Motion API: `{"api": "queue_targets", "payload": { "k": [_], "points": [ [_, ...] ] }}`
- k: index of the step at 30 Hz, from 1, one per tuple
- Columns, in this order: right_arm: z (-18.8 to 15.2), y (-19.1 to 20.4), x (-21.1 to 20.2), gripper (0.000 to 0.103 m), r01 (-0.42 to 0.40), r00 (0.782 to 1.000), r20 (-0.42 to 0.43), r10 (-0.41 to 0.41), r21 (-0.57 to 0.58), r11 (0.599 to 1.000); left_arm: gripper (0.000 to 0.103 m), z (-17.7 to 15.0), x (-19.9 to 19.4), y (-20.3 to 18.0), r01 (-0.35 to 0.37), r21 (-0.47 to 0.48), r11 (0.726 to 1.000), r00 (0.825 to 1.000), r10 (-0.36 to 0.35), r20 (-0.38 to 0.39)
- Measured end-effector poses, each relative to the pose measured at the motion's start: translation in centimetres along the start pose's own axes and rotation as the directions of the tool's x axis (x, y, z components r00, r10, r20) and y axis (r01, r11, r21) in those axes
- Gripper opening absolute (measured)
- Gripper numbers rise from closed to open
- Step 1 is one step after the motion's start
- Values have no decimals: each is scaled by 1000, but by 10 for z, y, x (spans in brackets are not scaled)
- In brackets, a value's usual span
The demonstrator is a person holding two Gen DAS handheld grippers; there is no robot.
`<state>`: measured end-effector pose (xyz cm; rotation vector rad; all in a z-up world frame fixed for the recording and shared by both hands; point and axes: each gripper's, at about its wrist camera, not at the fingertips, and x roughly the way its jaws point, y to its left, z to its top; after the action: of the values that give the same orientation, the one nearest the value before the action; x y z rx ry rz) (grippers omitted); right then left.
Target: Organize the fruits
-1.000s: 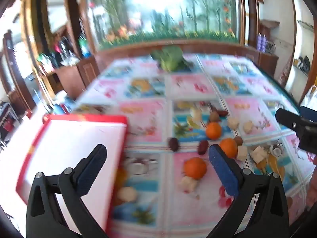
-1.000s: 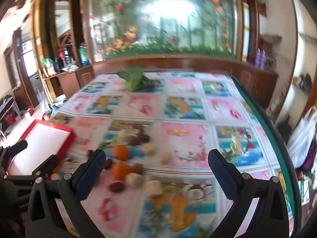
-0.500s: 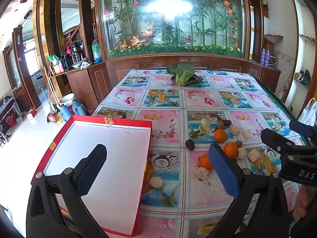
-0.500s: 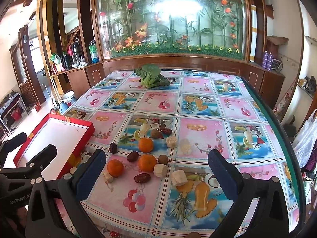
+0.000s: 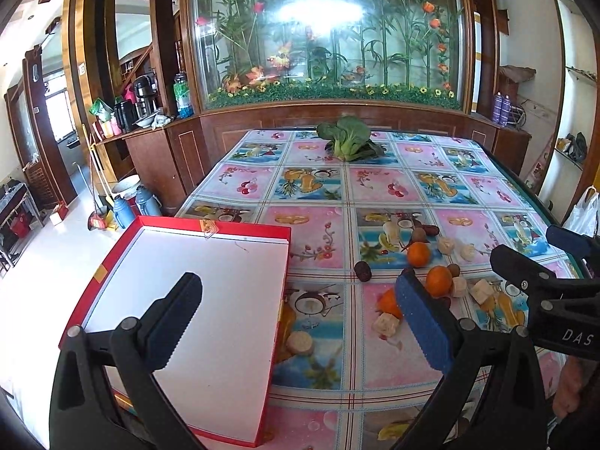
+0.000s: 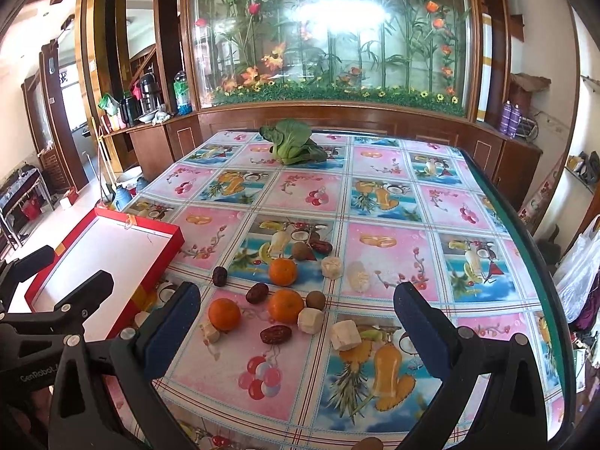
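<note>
Three oranges (image 6: 282, 271) lie loose on the patterned surface (image 6: 386, 202) ahead of the right tongs (image 6: 296, 324), mixed with dark dates (image 6: 276, 334), small brown round fruits (image 6: 315, 299) and pale cut chunks (image 6: 345, 334). Both the left tongs (image 5: 298, 309) and the right tongs are spread wide and grip nothing. Beneath and ahead of the left tongs sits a red-rimmed box (image 5: 210, 302) with a bare white floor holding no fruit; a leafy green vegetable (image 6: 292, 146) lies far beyond.
</note>
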<state>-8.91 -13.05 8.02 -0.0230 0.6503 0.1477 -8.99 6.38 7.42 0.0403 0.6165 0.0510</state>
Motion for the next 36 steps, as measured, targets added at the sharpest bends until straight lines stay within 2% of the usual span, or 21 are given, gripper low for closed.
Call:
{"api": "queue_targets", "payload": {
  "k": [7,10,15,19,22,25,26,29,32,34,36],
  "points": [
    [-10,2,13,102,-27,998,-60,25,-26,999,103,-1,9,2,-36,51,998,997,39,-63],
    [-23,2,21,102,-79,991,-115,75,-33,996,103,-11,12,9,-42,85,996,996,49,-81],
    [-35,7,32,97,-174,974,-155,168,-25,984,103,-38,20,29,-86,152,985,985,106,-133],
    [-35,6,37,97,-260,955,-146,260,22,965,102,-51,20,39,-85,148,985,983,107,-150],
    [-30,0,44,97,-270,951,-137,275,54,961,103,-47,21,35,-50,154,987,987,72,-146],
    [-22,-13,56,89,-300,939,-137,315,119,947,103,-39,25,22,11,162,987,989,13,-145],
    [-20,-17,60,83,-311,934,-136,329,137,940,103,-37,28,16,34,173,984,989,-8,-148],
    [-15,-26,76,65,-376,895,-165,414,221,900,103,-28,42,-2,118,201,972,980,-81,-184],
    [-16,-23,86,61,-405,869,-191,456,255,878,102,-21,52,-15,151,222,963,972,-103,-212],
    [-17,-20,90,58,-369,879,-222,422,245,897,102,-21,53,-19,159,232,960,972,-111,-208],
    [-17,-21,89,57,-320,899,-238,369,221,922,102,-20,56,-21,165,233,958,970,-115,-215]
  ]
}}
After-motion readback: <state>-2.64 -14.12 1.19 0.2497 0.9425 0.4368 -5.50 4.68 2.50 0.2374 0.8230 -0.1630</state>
